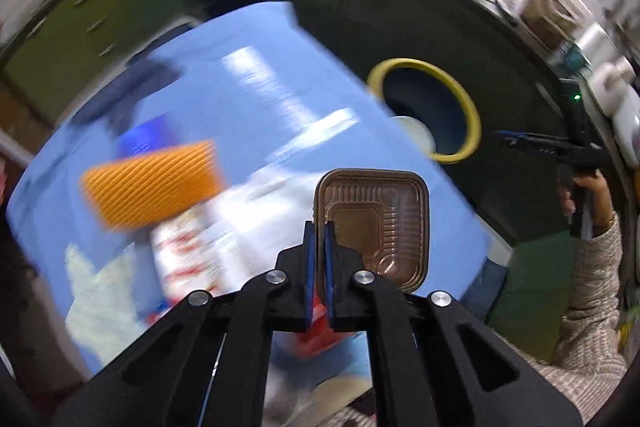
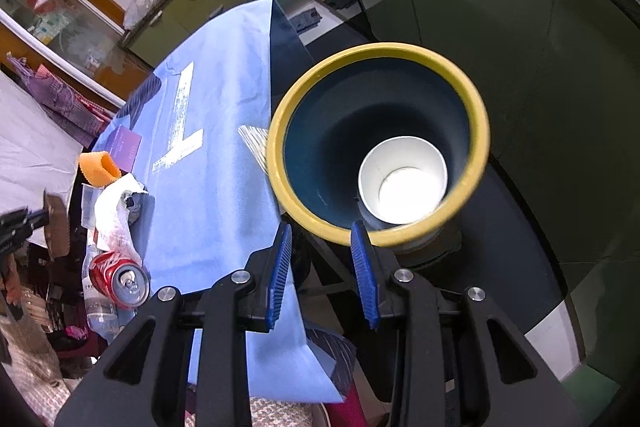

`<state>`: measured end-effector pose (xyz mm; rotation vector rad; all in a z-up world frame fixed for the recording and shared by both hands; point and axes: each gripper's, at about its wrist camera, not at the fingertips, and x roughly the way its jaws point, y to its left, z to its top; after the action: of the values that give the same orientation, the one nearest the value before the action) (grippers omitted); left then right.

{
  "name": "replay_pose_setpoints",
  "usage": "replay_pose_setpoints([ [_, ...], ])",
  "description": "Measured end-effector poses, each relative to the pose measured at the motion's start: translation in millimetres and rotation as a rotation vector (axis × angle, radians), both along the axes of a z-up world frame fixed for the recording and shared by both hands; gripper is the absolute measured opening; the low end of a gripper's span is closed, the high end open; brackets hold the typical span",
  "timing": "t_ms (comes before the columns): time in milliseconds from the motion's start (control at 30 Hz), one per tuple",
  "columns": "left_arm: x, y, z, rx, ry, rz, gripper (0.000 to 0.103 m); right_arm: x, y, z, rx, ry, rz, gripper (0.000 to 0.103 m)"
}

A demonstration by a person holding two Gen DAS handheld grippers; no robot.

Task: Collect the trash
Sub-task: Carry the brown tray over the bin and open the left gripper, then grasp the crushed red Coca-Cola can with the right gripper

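The left gripper is clenched on the near left edge of a brown plastic tray, which stands up off the blue tablecloth in the left wrist view. Left of the tray, blurred litter lies on the cloth: an orange ribbed piece and white wrappers.

The right gripper is released; its blue pads stand apart with nothing pressed between them. It hangs over the near rim of the yellow-rimmed bin, which stands on the dark floor just right of the table. A white paper cup sits upright in the bottom of the bin.

In the right wrist view, the near left end of the table carries a red soda can lying on its side, crumpled white paper just beyond it, and a purple card farther back.

The person's right hand grips the right gripper's handle.
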<state>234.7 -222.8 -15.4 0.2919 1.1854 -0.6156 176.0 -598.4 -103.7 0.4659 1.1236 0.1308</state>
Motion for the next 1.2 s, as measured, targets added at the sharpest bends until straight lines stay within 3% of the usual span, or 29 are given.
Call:
replay_pose_setpoints([
  [233, 21, -146, -21, -0.019, 0.045, -0.166, 0.004, -50, -45, -13, 0.042, -0.016, -0.066, 0.031],
  [400, 46, -236, -65, 0.051, 0.064, -0.205, 0.004, -77, -71, -29, 0.064, -0.004, -0.109, 0.032],
  [500, 64, -266, -96, 0.105, 0.100, -0.188, 0.005, -85, -80, -35, 0.068, -0.002, -0.125, 0.042],
  [567, 71, -277, -111, 0.137, 0.103, -0.172, 0.016, -88, -84, -38, 0.069, -0.004, -0.126, 0.043],
  [600, 74, -280, -115, 0.146, 0.098, -0.168, 0.033, -88, -86, -38, 0.070, -0.005, -0.125, 0.043],
  [633, 76, -281, -117, 0.152, 0.088, -0.164, 0.046, -89, -87, -38, 0.069, -0.007, -0.121, 0.042],
  [700, 78, -278, -113, 0.147, 0.066, -0.158, 0.053, -89, -87, -36, 0.062, -0.011, -0.114, 0.043],
  [800, 74, -259, -90, 0.094, 0.057, -0.160, 0.054, -88, -83, -33, 0.057, -0.023, -0.093, 0.043],
  [900, 57, -221, -44, 0.003, 0.027, -0.165, 0.059, -84, -66, -29, 0.053, -0.042, -0.041, 0.043],
  [967, 43, -190, -15, -0.052, -0.005, -0.161, 0.066, -78, -49, -21, 0.046, -0.059, 0.024, 0.045],
  [1067, 13, -139, 32, -0.096, -0.092, -0.157, 0.068, -65, -13, -5, 0.023, -0.086, 0.151, 0.050],
  [1200, -27, -54, 71, -0.148, -0.163, -0.081, 0.076, -41, 55, 23, 0.010, -0.124, 0.393, 0.055],
])
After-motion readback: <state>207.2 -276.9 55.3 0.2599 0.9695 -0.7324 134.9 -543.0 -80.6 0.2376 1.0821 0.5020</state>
